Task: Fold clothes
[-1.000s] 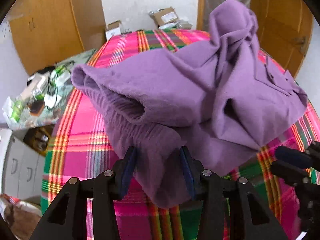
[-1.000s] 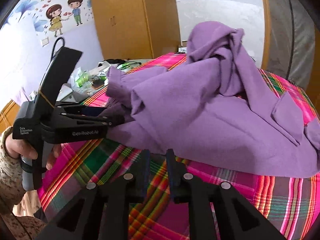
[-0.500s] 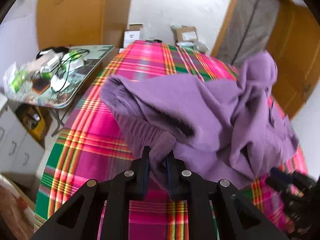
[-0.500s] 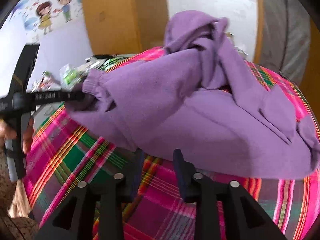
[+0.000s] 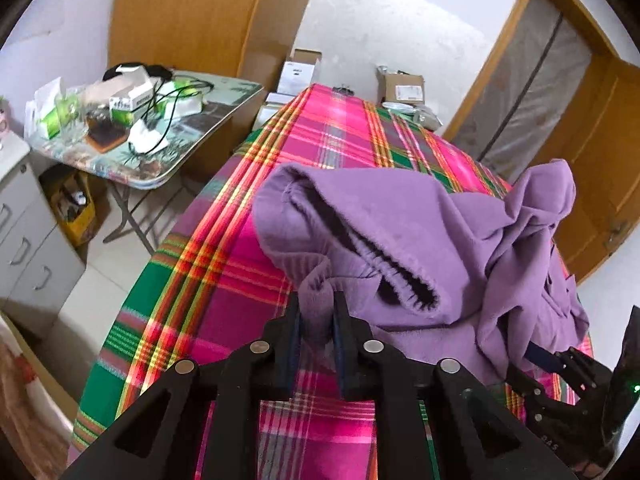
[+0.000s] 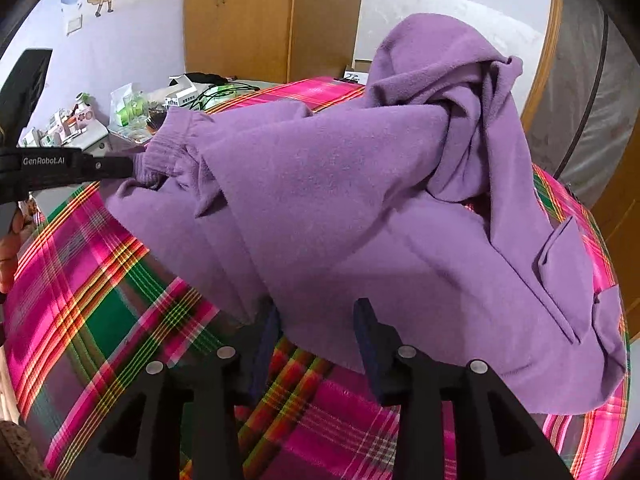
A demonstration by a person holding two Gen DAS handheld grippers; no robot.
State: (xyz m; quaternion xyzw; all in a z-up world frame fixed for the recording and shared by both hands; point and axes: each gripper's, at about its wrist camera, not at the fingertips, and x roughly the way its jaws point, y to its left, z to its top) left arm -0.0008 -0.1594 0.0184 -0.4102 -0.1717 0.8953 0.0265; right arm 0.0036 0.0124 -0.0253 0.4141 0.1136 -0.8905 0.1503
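A crumpled purple fleece garment (image 5: 420, 232) lies heaped on a pink and green plaid cover (image 5: 224, 300). My left gripper (image 5: 316, 320) is shut on its ribbed hem at the near left, holding that fold up off the cover. The right wrist view shows the same garment (image 6: 340, 200) with the left gripper (image 6: 120, 166) pinching the ribbed edge from the left. My right gripper (image 6: 318, 320) is open at the garment's near edge, and the cloth's lower edge hangs between its fingers. Seen from the left wrist, the right gripper (image 5: 540, 360) reaches under the cloth at the lower right.
A cluttered side table (image 5: 132, 120) with boxes and cables stands left of the cover, with a grey drawer unit (image 5: 24, 232) nearer. Wooden cupboards (image 5: 192, 20) and cardboard boxes (image 5: 400, 88) line the far wall. A wooden door (image 5: 592, 160) is at the right. A hand (image 6: 8, 248) holds the left gripper.
The left gripper closed on the ribbed hem and drew it up and to the left. The right gripper went from shut to open and moved in to the garment's near edge.
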